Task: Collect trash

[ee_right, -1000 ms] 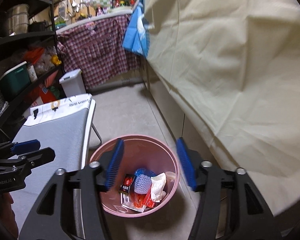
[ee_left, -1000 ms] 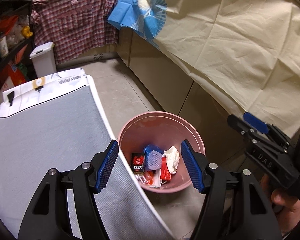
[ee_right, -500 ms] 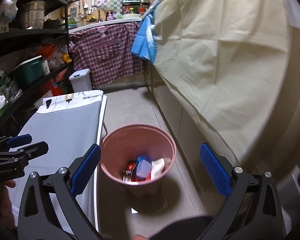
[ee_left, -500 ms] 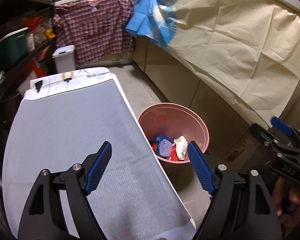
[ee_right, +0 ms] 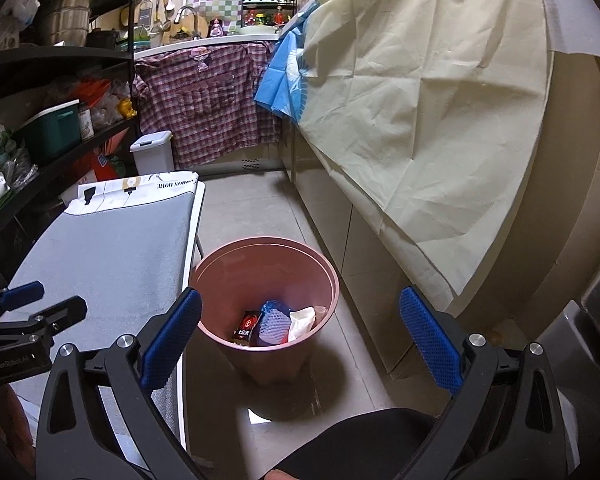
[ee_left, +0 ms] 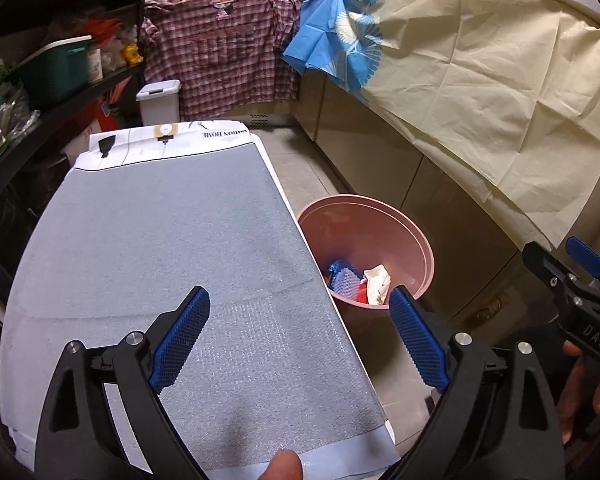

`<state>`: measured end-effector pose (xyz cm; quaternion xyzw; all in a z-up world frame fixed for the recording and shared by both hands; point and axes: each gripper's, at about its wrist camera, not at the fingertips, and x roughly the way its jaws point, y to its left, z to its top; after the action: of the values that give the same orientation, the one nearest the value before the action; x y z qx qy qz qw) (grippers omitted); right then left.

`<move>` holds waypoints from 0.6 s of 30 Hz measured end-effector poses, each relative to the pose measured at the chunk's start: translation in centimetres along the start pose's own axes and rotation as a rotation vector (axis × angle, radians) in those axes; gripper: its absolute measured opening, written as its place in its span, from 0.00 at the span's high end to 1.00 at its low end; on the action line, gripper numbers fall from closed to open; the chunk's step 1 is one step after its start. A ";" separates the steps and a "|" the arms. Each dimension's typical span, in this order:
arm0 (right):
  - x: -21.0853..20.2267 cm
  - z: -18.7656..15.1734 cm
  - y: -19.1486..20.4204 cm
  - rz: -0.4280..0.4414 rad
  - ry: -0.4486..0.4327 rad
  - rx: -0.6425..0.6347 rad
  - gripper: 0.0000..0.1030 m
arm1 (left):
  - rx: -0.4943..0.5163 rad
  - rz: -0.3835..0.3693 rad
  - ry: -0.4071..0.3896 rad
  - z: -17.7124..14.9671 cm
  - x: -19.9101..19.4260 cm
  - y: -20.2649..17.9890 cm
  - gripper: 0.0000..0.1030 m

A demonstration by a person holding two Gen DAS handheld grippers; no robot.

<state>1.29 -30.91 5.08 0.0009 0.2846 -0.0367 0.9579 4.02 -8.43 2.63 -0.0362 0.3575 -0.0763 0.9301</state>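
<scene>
step: drop looks done, both hands hovering empty | left gripper [ee_left: 298, 338] fingers just opening wide over grey counter [ee_left: 160, 240], nothing between | right gripper [ee_right: 300, 340] fingers spread, empty | trash [ee_right: 274, 326] sitting in pink bin [ee_right: 332, 280] on floor, right of counter | next: I'd be scanning for leftover trash; counter showing none.

Black plastic left tool [ee_left: 298, 334] and right tool [ee_right: 300, 338], silver screws at the knuckles. Blue dimpled pads [ee_left: 418, 342] lining the fingers. White lettering on the frames.

One pink bin [ee_right: 224, 280] stands beside one grey-covered tabletop [ee_left: 160, 240]. Inside the bin: one dark packet [ee_right: 247, 326], one blue mesh piece [ee_right: 274, 322], one crumpled white tissue [ee_right: 302, 320]. Two hand-held grippers: the left hand-held gripper [ee_left: 298, 334] and the right hand-held gripper [ee_right: 300, 336].
</scene>
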 end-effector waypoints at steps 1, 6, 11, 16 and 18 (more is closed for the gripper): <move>0.1 0.0 0.2 -0.001 0.000 -0.006 0.05 | -0.001 0.002 -0.002 0.0 -0.1 0.0 0.14; 0.2 0.0 0.3 -0.002 -0.001 0.004 0.05 | 0.013 0.004 -0.002 -0.2 -0.2 -0.1 0.14; 0.6 0.1 0.3 -0.002 0.006 0.006 0.05 | 0.004 -0.002 0.006 -0.3 -0.1 0.1 0.14; 0.6 0.1 0.4 -0.003 0.004 0.003 0.05 | 0.011 -0.005 0.003 -0.4 -0.2 0.1 0.14; 0.6 0.1 0.4 -0.003 0.004 0.004 0.05 | 0.016 -0.005 0.000 -0.3 -0.2 -0.1 0.14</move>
<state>1.89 -30.53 4.84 0.0022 0.2866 -0.0387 0.9573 3.61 -8.49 2.57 -0.0299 0.3568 -0.0814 0.9301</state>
